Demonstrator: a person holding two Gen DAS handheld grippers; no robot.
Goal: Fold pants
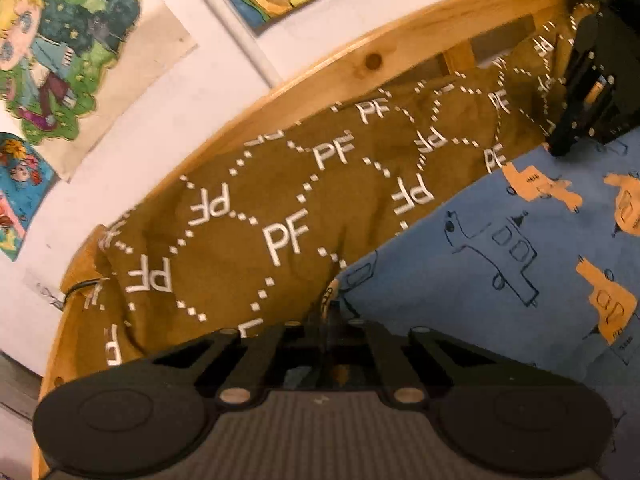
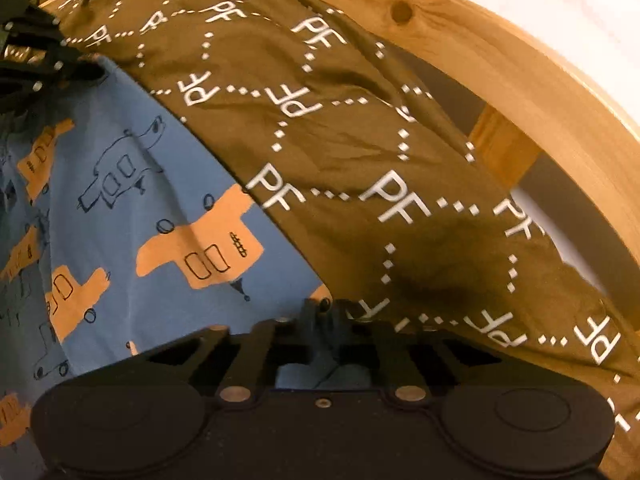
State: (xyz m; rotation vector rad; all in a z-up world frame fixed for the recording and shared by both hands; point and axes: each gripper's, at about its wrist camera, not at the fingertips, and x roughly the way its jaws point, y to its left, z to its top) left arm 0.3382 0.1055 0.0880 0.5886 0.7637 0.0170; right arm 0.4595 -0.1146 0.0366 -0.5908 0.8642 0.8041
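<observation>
Gripping the brown PF-print pants (image 1: 280,216) along their lower edge: left gripper (image 1: 326,316) and right gripper (image 2: 332,312) both pinched shut on fabric. Pants span frame centre over blue truck-print sheet (image 1: 500,280). Lift evenly, keeping the edge taut.

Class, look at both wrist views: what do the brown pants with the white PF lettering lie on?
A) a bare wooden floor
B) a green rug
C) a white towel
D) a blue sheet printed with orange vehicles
D: the brown pants lie along the blue sheet with its orange vehicle prints, beside the wooden bed rail.
</observation>
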